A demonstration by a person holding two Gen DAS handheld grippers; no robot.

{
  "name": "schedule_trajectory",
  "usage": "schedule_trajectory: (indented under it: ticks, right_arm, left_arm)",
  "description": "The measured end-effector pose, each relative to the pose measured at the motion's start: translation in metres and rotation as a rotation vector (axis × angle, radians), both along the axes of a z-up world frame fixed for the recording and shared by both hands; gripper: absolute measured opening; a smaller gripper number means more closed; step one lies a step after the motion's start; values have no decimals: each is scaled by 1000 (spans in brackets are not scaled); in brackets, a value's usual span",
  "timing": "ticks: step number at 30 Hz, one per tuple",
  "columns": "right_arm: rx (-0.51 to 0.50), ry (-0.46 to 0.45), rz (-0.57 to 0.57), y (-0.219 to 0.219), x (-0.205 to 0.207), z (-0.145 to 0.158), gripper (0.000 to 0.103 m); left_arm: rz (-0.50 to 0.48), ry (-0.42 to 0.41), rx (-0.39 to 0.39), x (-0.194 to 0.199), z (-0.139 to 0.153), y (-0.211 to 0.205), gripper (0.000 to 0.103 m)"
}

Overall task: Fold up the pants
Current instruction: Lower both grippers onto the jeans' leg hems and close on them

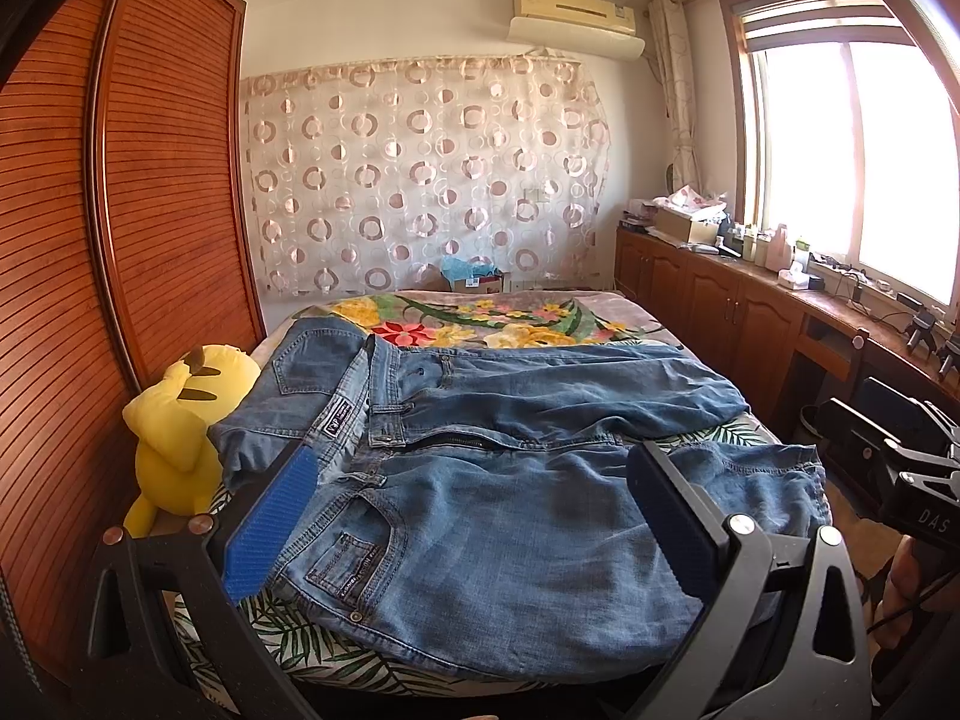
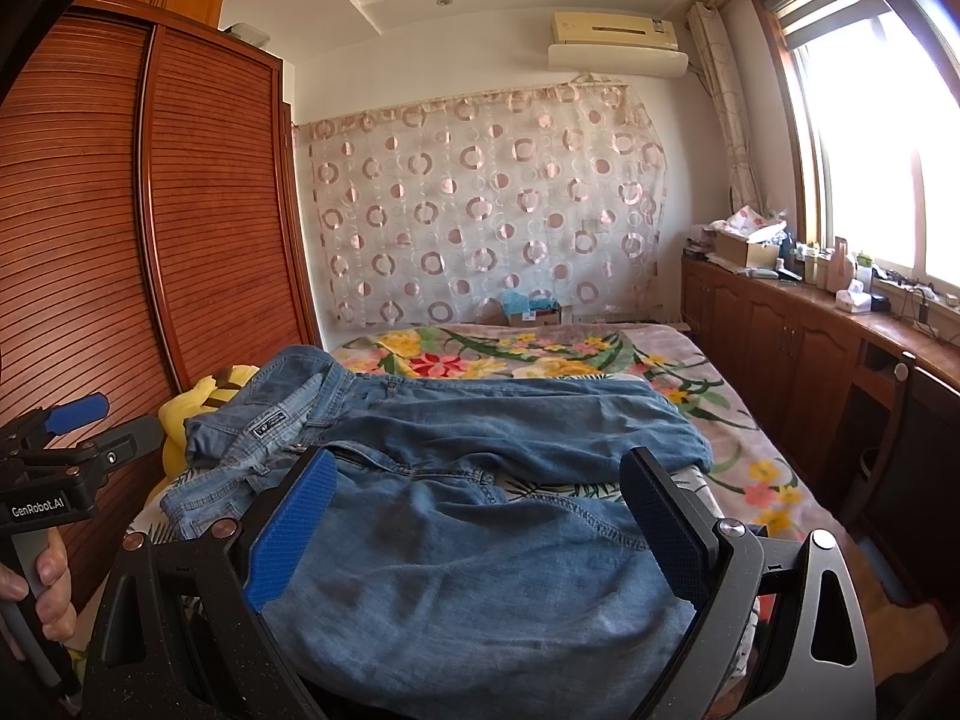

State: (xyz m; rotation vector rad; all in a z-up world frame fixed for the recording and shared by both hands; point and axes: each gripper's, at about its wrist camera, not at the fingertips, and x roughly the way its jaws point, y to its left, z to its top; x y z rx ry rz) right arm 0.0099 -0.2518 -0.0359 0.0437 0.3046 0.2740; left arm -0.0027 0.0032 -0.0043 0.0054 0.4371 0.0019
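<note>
Blue jeans (image 1: 480, 468) lie spread across the bed, waistband to the left, both legs running right, the near leg closest to me. My left gripper (image 1: 474, 480) is open, held above the near hip and pocket. My right gripper (image 2: 480, 492) is open, held above the near leg of the jeans (image 2: 468, 552). Neither holds any cloth. The right gripper shows at the right edge of the left wrist view (image 1: 900, 456). The left gripper shows at the left edge of the right wrist view (image 2: 72, 438).
A yellow plush toy (image 1: 180, 420) sits at the bed's left side against the wooden wardrobe (image 1: 120, 210). The floral bedspread (image 1: 480, 318) shows beyond the jeans. Low wooden cabinets (image 1: 750, 312) with clutter run along the right under the window.
</note>
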Motion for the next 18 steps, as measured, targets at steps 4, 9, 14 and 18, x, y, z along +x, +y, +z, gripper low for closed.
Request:
schedule_trajectory:
  ticks: [4,9,14,18]
  right_arm:
    - [-2,7,7,-2,1,-3,96]
    - [-11,30,13,0,7,-8,96]
    - [-22,67,24,1,16,-16,96]
    - [-24,86,25,-2,20,-17,96]
  left_arm:
    - [4,21,-3,1,4,-2,103]
    - [9,35,-15,6,1,1,103]
    - [26,54,-11,17,-19,8,103]
    - [13,76,-7,26,-35,9,103]
